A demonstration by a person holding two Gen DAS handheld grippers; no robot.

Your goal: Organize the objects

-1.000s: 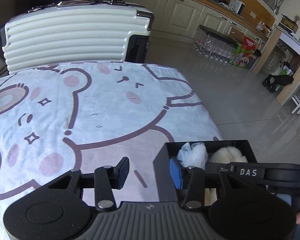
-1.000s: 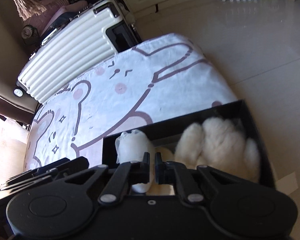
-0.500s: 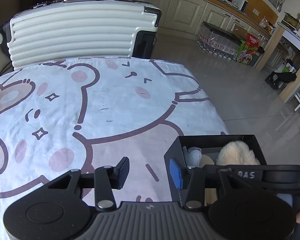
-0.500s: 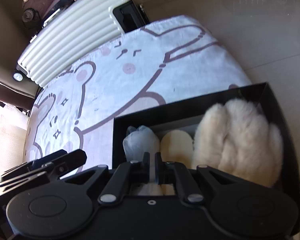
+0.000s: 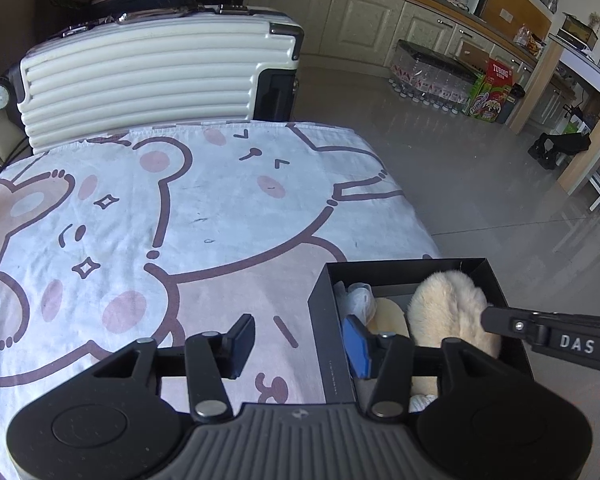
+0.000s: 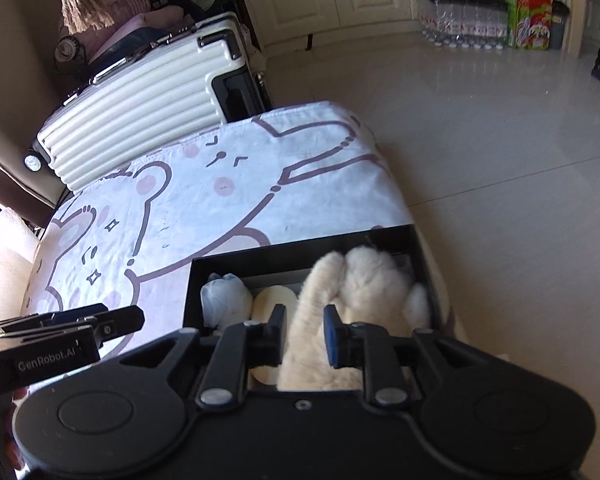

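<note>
Two sets of fingers hang over a black box (image 6: 416, 248) at the near right edge of the table (image 5: 220, 208). The right gripper (image 6: 304, 334) is opening, its fingers narrowly parted with nothing pinched; just beyond them the fluffy cream slipper (image 6: 364, 284) lies lengthwise, pointing away. The left gripper (image 5: 298, 342) is opening wider, straddling the box's left wall without gripping it.

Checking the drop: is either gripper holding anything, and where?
Nothing. Left gripper is opening astride the black box wall, untouched; right gripper is opening, empty.
</note>
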